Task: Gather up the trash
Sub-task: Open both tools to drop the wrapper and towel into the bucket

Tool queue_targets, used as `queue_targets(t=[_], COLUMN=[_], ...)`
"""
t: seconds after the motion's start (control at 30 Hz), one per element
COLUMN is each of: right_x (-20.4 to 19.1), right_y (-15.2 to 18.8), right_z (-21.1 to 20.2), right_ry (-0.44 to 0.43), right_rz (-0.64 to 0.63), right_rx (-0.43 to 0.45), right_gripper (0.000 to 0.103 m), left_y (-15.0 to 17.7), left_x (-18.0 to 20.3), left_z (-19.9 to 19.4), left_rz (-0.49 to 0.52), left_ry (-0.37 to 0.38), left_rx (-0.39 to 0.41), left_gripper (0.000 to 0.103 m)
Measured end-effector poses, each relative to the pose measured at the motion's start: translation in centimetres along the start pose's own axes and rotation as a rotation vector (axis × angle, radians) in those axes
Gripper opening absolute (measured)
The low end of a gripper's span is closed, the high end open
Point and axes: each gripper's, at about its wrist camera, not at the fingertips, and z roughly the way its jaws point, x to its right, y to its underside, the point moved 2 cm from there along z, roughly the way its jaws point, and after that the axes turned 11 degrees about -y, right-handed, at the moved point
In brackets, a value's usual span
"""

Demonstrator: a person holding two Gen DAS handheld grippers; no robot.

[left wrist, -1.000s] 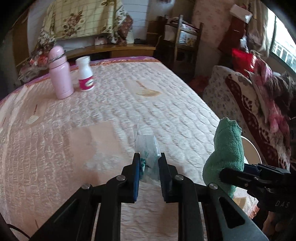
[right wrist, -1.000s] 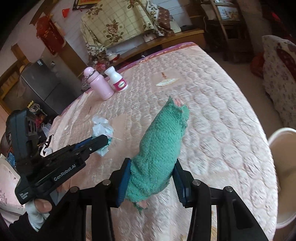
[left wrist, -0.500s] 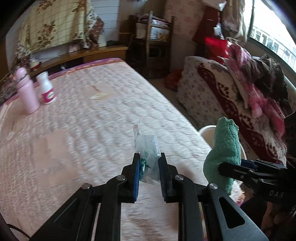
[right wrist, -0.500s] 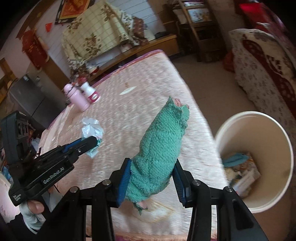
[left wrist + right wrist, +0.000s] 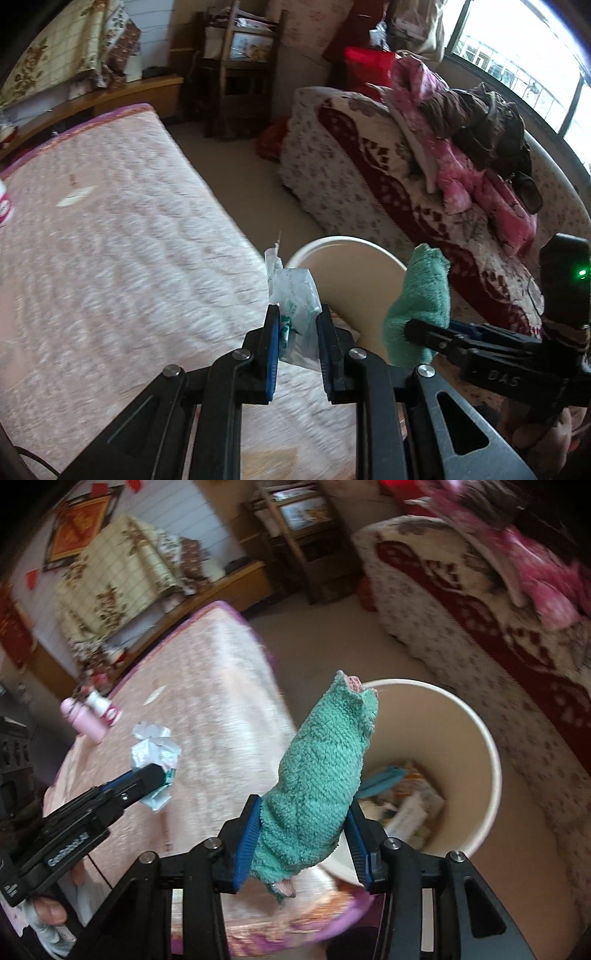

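While clamped in the right tool (image 5: 301, 834), green cloth (image 5: 321, 775) overhangs bin (image 5: 491, 775).

Teal cloth (image 5: 325, 775), cream bin (image 5: 480, 746), pink quilted mattress (image 5: 110, 258) (purple-edged), white-green wrapper (image 5: 297, 295).

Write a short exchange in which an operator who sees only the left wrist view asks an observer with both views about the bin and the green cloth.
Operator: I see the white bin's rim past my plastic wrapper. Is it empty?
Observer: No. The right wrist view looks inside: a teal item lies on paper packaging at the bottom.
Operator: Is the green cloth gripped properly?
Observer: Yes. The right gripper presses it from both sides, low on the cloth, and its upper end stands up in front of the rim.
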Motion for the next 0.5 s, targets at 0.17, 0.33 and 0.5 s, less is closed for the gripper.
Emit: queue_targets(t=[0.17,0.33,0.5], right_x=[2.6,4.0,4.4], right_y=[-0.3,-0.1,-0.1], right_z=[0.4,0.7,1.4], right_ry=[0.047,0.105,0.106], right_rz=[0.040,0.059,0.092], right_rx=[-0.005,0.000,0.010], right_gripper=[0.049,0.050,0.065], left_y=[-0.7,-0.9,-0.7], left_x=[1.7,2.3,1.9], left_z=[1.6,2.6,2.5], left_rz=[0.000,-0.006,-0.020], left_ry=[0.031,0.055,0.060], left_rx=[-0.007,-0.013,0.002], left_gripper=[0.020,0.044,0.067])
